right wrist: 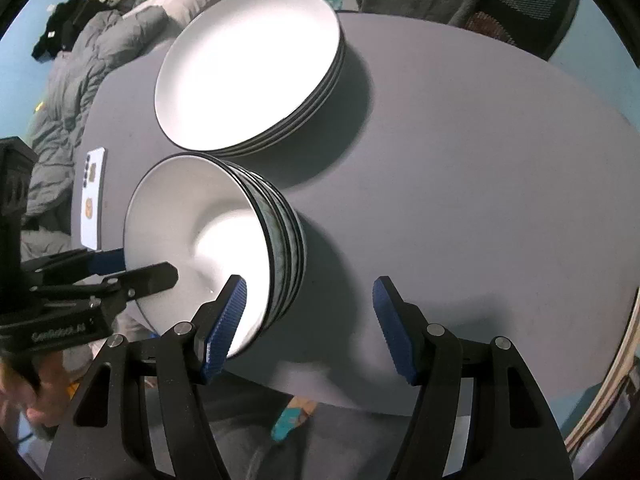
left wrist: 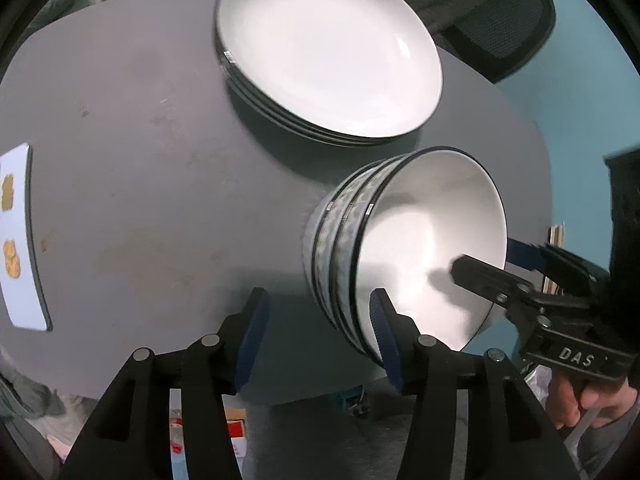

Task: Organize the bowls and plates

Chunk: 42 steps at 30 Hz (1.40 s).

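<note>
A stack of white plates [left wrist: 328, 52] with dark rims sits on the grey round table [left wrist: 140, 160]; it also shows in the right wrist view [right wrist: 248, 72]. A stack of patterned bowls [left wrist: 424, 240] stands next to it near the table's edge, also in the right wrist view [right wrist: 216, 240]. My left gripper [left wrist: 318, 340] is open, its right finger [left wrist: 384, 332] in front of the bowl stack's rim. My right gripper [right wrist: 310, 324] is open, its left finger [right wrist: 224, 328] in front of the top bowl's rim. The right gripper shows in the left wrist view [left wrist: 492, 264], straddling the top bowl's far rim.
A white phone [left wrist: 20, 240] with stickers lies at the table's left edge, also in the right wrist view [right wrist: 93, 196]. A black mesh chair [left wrist: 500, 32] stands behind the table. Bedding and clothes [right wrist: 80, 72] lie beyond the table. Boxes sit on the floor below.
</note>
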{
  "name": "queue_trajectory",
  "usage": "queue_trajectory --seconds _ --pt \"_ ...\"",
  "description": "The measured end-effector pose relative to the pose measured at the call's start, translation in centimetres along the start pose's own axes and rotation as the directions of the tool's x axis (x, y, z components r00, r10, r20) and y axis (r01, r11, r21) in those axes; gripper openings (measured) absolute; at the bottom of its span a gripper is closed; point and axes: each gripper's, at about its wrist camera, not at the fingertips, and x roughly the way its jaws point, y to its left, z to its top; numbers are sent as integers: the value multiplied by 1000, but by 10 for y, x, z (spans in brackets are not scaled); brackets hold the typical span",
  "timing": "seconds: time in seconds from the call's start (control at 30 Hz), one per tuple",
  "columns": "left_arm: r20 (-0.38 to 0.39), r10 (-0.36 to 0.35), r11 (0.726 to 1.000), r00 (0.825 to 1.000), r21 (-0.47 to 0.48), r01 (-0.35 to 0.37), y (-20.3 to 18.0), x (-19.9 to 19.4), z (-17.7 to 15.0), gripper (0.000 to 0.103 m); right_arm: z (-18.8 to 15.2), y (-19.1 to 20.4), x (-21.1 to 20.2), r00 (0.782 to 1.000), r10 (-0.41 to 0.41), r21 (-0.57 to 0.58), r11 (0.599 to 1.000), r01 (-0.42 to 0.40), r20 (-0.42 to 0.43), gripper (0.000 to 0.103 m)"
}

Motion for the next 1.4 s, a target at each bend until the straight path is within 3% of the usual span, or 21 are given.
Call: queue_trajectory --seconds 0.17,0.33,0.5,0.57,0.63,0.7,1.1,1.4 --pt "-16 13 1000 1000 24 -13 -12 12 6 52 13 -1 17 999 32 42 999 -31 -23 65" --pt "-22 15 1000 1000 -18 -15 -14 18 12 52 20 -3 25 992 103 71 993 -98 -67 65" --pt "-11 -7 999 1000 -36 7 -17 20 15 50 24 0 26 993 85 39 996 -82 -81 38" --pt "-11 -10 999 1000 -34 9 -18 21 14 33 24 2 26 993 84 27 996 -82 -84 32" --pt "-19 7 999 1000 -46 -8 -18 22 17 28 24 3 27 993 83 13 997 -82 -89 30" --pt "-28 3 998 1000 -58 -4 -14 25 22 25 24 2 28 994 66 4 998 -66 -92 22" --pt "26 55 998 998 -39 -54 -10 17 12 23 21 3 29 996 48 -43 998 -51 -72 19" --pt "-10 4 996 1000 -88 -4 7 15 16 22 25 -9 33 987 113 53 993 -107 -114 19"
